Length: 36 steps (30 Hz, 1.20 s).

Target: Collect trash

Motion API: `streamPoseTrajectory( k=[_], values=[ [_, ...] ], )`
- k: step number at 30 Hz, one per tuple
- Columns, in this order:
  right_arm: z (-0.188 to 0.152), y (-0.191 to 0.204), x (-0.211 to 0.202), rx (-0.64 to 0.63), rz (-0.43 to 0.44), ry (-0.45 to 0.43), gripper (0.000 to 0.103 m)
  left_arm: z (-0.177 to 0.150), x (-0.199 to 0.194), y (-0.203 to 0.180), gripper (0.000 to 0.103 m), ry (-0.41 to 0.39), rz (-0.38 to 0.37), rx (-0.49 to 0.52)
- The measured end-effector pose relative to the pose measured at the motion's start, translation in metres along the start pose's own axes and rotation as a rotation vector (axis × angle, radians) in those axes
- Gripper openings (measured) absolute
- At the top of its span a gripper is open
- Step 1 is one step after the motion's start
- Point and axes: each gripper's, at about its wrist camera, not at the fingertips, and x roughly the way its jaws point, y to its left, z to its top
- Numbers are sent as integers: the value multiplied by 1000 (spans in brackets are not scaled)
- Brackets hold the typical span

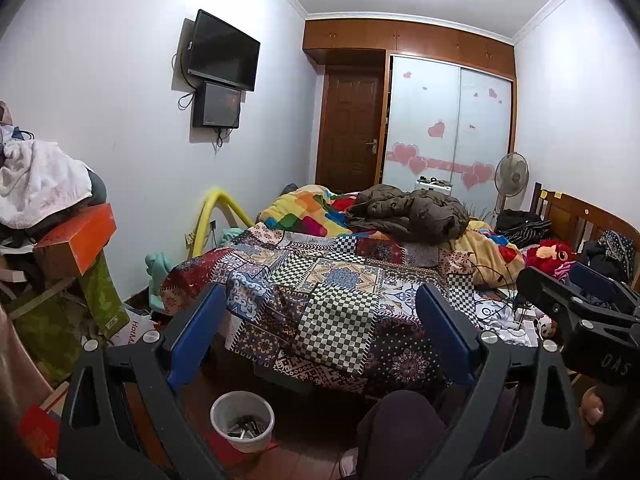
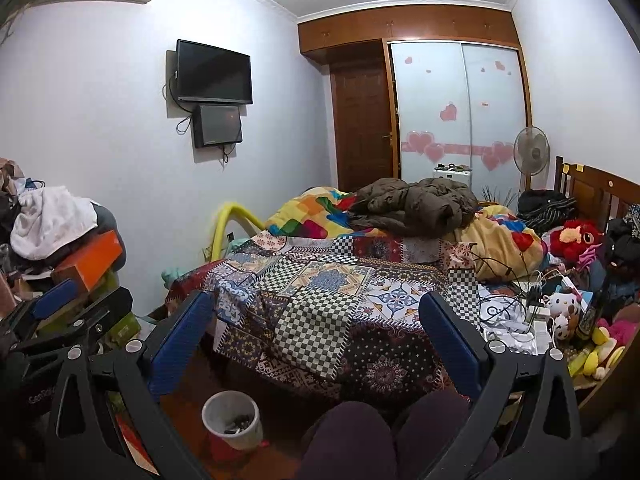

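A small white waste bin (image 1: pixel 243 420) stands on the floor in front of the bed, with several dark scraps at its bottom; the right wrist view shows the bin (image 2: pixel 232 420) low and left of centre. My left gripper (image 1: pixel 320 320) is held over the foot of the bed, open, with nothing between its blue pads (image 1: pixel 196 332). My right gripper (image 2: pixel 316 320) is also open and holds nothing. Each gripper appears in the other's view: the right gripper (image 1: pixel 560 284) at the right edge, the left gripper (image 2: pixel 60 308) at the left edge. No piece of trash is clearly picked out on the bed.
A patchwork bedspread (image 2: pixel 320 292) covers the bed, with a brown jacket (image 2: pixel 416 204) and blankets behind. Cables, white chargers (image 2: pixel 516 320) and plush toys (image 2: pixel 564 312) crowd the bed's right side. Boxes and clothes (image 1: pixel 60 232) are piled at left. A person's knees (image 2: pixel 348 440) sit below.
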Motion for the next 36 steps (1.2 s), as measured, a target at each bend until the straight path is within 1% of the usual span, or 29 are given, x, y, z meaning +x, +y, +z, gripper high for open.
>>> streamPoseTrajectory(
  k=[6, 12, 20, 24, 36],
  values=[
    [0, -1, 1, -5, 4, 7, 103, -1, -2, 3, 97, 3, 1, -2],
    [-2, -3, 1, -20, 14, 6, 103, -2, -3, 6, 101, -1, 8, -4],
    [-2, -4, 0, -20, 14, 3, 103, -3, -4, 8, 102, -2, 5, -3],
    [-1, -3, -1, -24, 15, 1, 103, -3, -3, 8, 102, 9, -15, -5],
    [1, -4, 2, -26, 16, 4, 103, -6, -3, 5, 102, 4, -5, 8]
  ],
)
